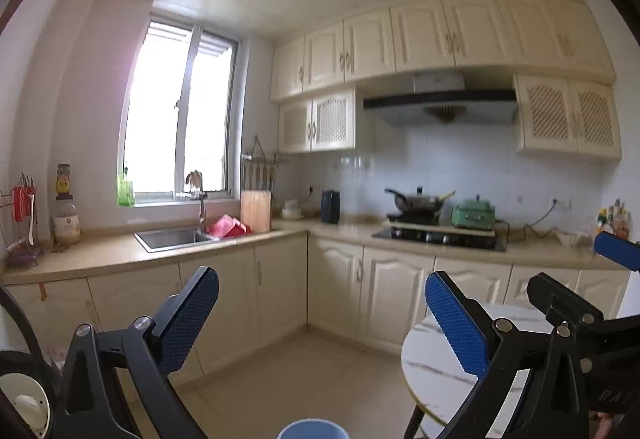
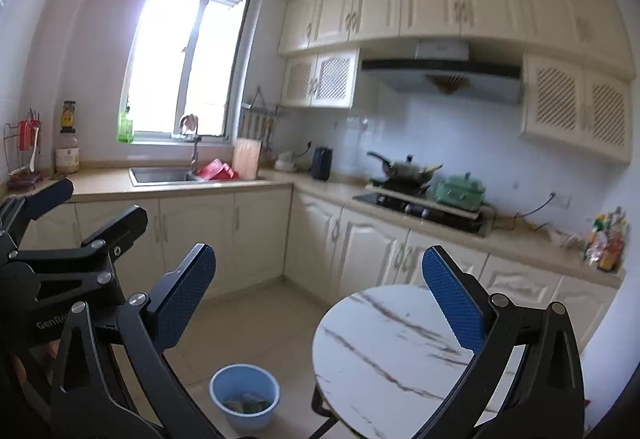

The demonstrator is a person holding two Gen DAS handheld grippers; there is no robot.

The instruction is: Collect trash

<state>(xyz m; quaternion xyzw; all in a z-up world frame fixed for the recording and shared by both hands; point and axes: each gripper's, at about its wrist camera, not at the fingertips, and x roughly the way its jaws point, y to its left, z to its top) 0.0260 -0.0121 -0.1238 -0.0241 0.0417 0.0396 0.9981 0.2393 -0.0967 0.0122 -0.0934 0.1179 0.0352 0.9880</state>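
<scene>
Both my left gripper and right gripper hold fingers apart, empty (trash lies in the blue bin on the floor).

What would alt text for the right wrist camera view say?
The open right gripper is held empty above a round marble table, with a blue bin holding some trash on the floor beside it. Behind is a cream kitchen with a sink and stove.
</scene>
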